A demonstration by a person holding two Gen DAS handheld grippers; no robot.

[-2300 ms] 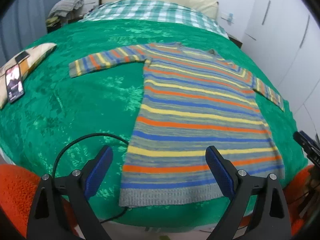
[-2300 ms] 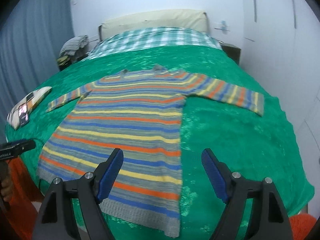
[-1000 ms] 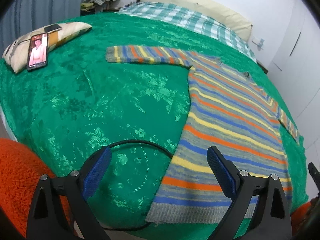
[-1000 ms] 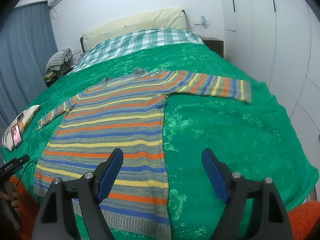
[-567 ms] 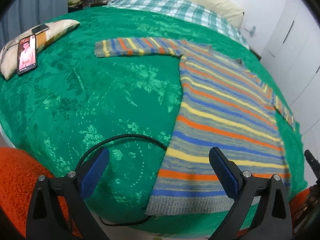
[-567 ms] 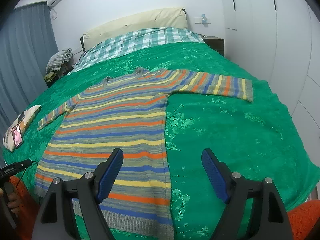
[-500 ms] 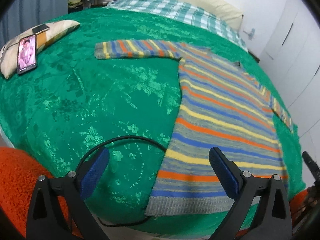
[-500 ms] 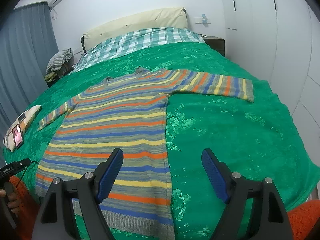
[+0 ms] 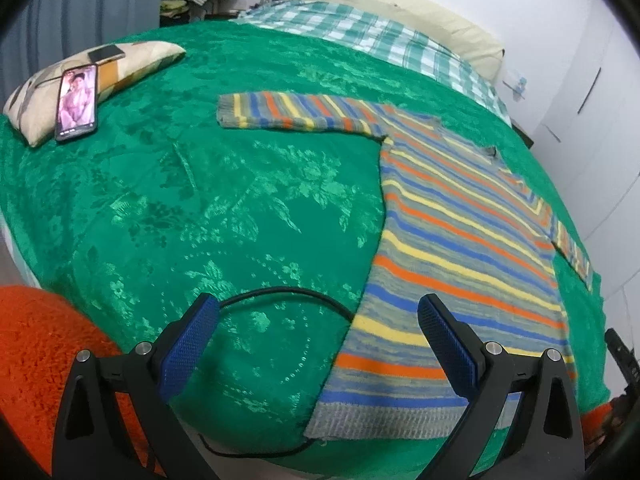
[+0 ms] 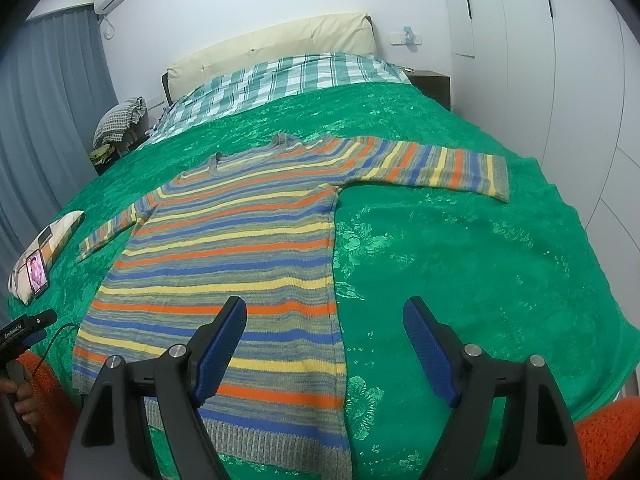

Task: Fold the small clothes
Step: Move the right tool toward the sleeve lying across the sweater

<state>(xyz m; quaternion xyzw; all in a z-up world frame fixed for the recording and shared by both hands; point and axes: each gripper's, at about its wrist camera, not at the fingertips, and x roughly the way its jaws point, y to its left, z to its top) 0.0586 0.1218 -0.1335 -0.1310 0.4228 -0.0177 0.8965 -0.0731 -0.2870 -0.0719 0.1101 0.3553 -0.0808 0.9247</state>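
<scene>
A striped knit sweater (image 9: pixel 452 232) in orange, yellow, blue and grey lies flat on the green bedspread (image 9: pixel 200 208), both sleeves spread out. It also shows in the right wrist view (image 10: pixel 240 248). My left gripper (image 9: pixel 318 316) is open and empty, above the bedspread just left of the sweater's hem. My right gripper (image 10: pixel 324 316) is open and empty, above the sweater's lower right edge. The left gripper's body (image 10: pixel 24 328) shows at the left edge of the right wrist view.
A black cable (image 9: pixel 288 294) loops on the bedspread near the hem. A phone (image 9: pixel 77 102) rests on a patterned cushion (image 9: pixel 132 60) at the far left. A plaid blanket (image 10: pixel 288 80) and headboard are at the far end. White wardrobe doors (image 10: pixel 560 80) stand on the right.
The left gripper's view has swung slightly left and closer to the bed; the sweater sits further right in it. The right gripper has barely moved. Both stay open.
</scene>
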